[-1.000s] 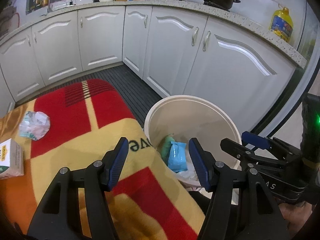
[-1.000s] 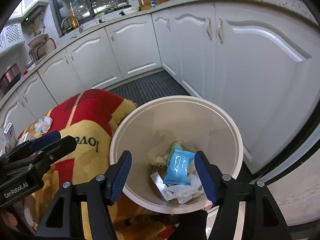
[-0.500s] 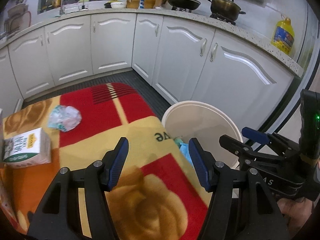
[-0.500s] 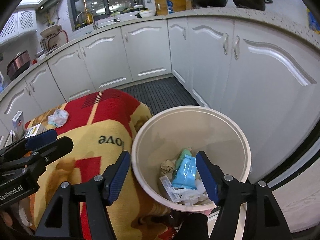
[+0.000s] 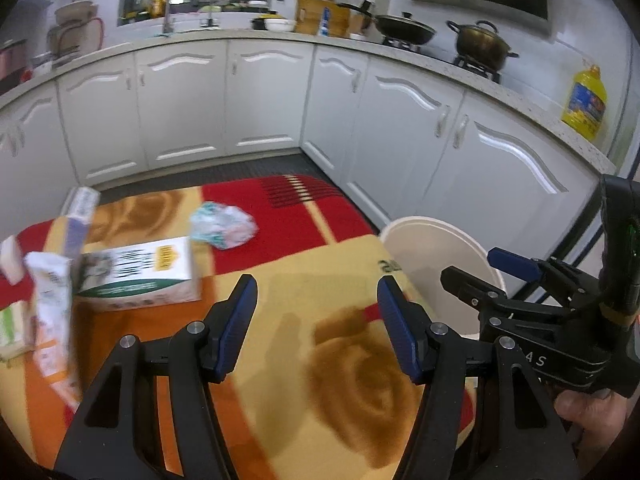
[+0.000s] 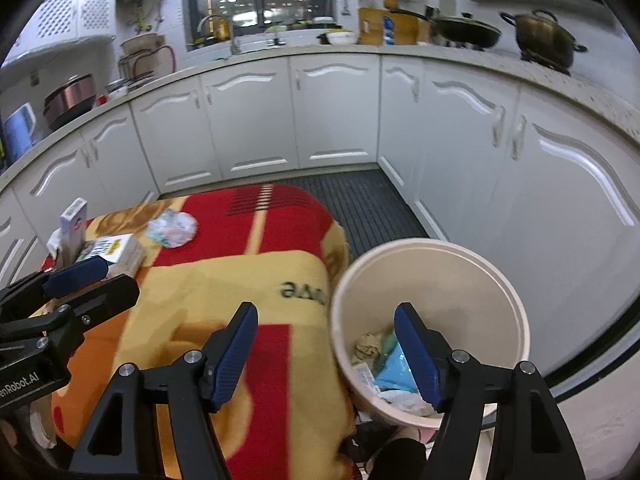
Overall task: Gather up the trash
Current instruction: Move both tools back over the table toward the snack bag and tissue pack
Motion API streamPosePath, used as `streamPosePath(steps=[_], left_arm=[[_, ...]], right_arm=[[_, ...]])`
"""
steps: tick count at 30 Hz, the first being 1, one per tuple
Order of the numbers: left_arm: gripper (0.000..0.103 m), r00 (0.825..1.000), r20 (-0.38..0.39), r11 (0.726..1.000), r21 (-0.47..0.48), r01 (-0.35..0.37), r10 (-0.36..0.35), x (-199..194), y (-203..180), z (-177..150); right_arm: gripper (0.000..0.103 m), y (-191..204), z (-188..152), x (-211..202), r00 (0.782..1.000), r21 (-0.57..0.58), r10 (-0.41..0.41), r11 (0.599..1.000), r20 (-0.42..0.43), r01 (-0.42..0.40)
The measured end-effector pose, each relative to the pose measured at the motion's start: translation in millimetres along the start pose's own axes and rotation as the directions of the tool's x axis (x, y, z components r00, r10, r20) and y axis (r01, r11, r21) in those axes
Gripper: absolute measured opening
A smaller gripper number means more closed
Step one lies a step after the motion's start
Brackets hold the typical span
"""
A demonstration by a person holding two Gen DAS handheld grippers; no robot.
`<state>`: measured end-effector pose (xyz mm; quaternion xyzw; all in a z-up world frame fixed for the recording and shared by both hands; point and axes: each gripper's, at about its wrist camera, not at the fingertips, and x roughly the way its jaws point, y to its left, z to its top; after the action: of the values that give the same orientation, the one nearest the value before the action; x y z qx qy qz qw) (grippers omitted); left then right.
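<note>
A cream trash bin [image 6: 428,245] stands beside a table draped in a red and yellow blanket [image 5: 320,248]; inside it lie a blue packet [image 6: 394,365] and crumpled scraps. On the blanket rest a crumpled pale wrapper [image 5: 223,221] [image 6: 172,226], a white carton [image 5: 136,272] [image 6: 116,250] and, at the far left, a few blurred packets [image 5: 50,312]. My left gripper [image 5: 316,292] hovers open over the blanket, nothing between its fingers. My right gripper [image 6: 326,320] is open and empty, straddling the bin's left rim from above. The bin [image 5: 440,248] shows at the right in the left wrist view.
White kitchen cabinets [image 5: 264,108] curve around behind, above a dark ribbed floor mat [image 6: 360,200]. Pots [image 5: 482,42] and a yellow oil bottle [image 5: 585,104] stand on the counter. A person's hand [image 5: 584,412] holds the right gripper's handle.
Both grippers have swung left and a little up, from above the bin toward the blanket. The carton and packets have come into the left wrist view. The right jaws stand slightly wider.
</note>
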<state>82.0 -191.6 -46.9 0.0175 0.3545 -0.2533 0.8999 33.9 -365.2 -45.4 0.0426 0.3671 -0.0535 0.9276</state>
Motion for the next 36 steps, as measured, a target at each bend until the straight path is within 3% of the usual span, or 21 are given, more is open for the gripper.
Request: streamPosePath(steps=[7,13,23,36], left_arm=[[0.061,0.994,0.009,0.993,-0.04,-0.111,0.111,-24,38,-8],[0.061,0.986,0.015,0.983,-0.089,-0.162,0.164,-40,70,-17],[0.061,0.977,0.019,0.967,-0.152,-0.207,0.212,-60,109,-31],[0.061,0.967,0.018,0.947,-0.208,-0.244,0.253,-75,143,-43]], right_arm=[[0.07,47,7,2,0.998,-0.075,0.056,0.996,0.006,-0.055],[0.07,89,9,3,0.995,-0.139,0.104,0.985,-0.005,-0.103],[0.071,136,8,6,0.989,-0.22,0.146,0.964,-0.026,-0.148],[0.071,171,7,10,0.984,-0.278,0.172,0.944,-0.048,-0.178]])
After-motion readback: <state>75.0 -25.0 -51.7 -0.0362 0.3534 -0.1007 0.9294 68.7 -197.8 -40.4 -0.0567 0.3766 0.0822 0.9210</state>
